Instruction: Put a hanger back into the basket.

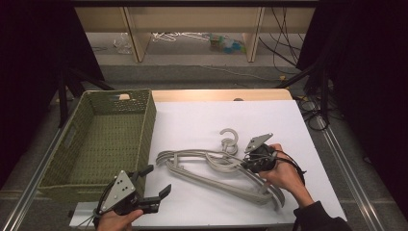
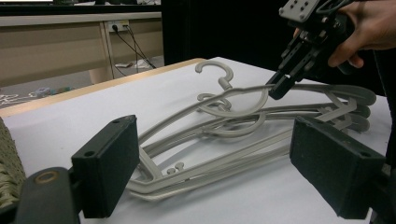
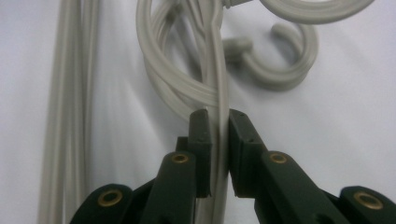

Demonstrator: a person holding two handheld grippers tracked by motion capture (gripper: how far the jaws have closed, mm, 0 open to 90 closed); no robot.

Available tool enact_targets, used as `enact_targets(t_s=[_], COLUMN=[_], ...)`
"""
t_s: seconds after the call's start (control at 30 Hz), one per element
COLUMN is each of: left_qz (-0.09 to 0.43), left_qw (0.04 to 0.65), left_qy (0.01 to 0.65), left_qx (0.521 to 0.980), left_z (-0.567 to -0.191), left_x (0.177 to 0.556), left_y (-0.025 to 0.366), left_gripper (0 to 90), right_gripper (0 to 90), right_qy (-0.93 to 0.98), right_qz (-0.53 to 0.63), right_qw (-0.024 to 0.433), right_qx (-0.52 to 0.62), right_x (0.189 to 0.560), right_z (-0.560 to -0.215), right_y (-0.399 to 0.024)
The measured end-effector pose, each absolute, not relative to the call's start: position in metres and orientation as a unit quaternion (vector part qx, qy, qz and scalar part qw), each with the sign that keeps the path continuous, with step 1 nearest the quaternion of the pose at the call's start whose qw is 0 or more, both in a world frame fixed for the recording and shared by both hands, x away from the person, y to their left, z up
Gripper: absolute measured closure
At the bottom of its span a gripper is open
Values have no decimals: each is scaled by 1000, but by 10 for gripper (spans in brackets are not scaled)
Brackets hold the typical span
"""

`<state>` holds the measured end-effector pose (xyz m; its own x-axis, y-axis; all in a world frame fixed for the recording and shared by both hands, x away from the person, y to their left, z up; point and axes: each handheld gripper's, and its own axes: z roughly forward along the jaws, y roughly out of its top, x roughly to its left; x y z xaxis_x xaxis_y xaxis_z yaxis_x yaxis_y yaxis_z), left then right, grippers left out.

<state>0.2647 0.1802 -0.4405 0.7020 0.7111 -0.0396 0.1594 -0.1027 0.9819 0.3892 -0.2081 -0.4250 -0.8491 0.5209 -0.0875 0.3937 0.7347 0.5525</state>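
Note:
Several grey plastic hangers (image 1: 211, 166) lie in a tangled pile on the white table cover (image 1: 216, 115), hooks toward the far side. My right gripper (image 1: 244, 166) is at the pile's right part, shut on the thin arm of one hanger (image 3: 220, 79); the pads (image 3: 201, 135) press it from both sides. From the left gripper view that arm (image 2: 233, 93) is pinched at the tip of the right gripper (image 2: 279, 88), a little above the rest. My left gripper (image 1: 156, 180) stands open near the table's front left, with nothing between its pads (image 2: 107, 158), pointing at the pile (image 2: 224, 135).
A green woven basket (image 1: 150, 125) stands at the left, its wall close to my left gripper. Wooden table edge (image 1: 221, 95) runs along the back. Beyond it are shelf legs, cables and black stands on the floor.

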Motion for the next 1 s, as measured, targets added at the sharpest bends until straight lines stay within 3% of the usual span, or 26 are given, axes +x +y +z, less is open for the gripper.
enact_targets(t_s=[0.6,1.0], left_qz=[234,236], left_qw=[594,586], left_qy=[307,307], left_qx=[706,712], left_z=[-440,-438], left_x=[265,270], left_y=[180,173], left_gripper=[159,160], right_gripper=[822,823], right_qy=[914,917], right_qz=[323,343], right_qw=[160,149], right_qx=[185,142], right_x=[370,357], right_z=[-388,-376], right_y=[-203,-211])
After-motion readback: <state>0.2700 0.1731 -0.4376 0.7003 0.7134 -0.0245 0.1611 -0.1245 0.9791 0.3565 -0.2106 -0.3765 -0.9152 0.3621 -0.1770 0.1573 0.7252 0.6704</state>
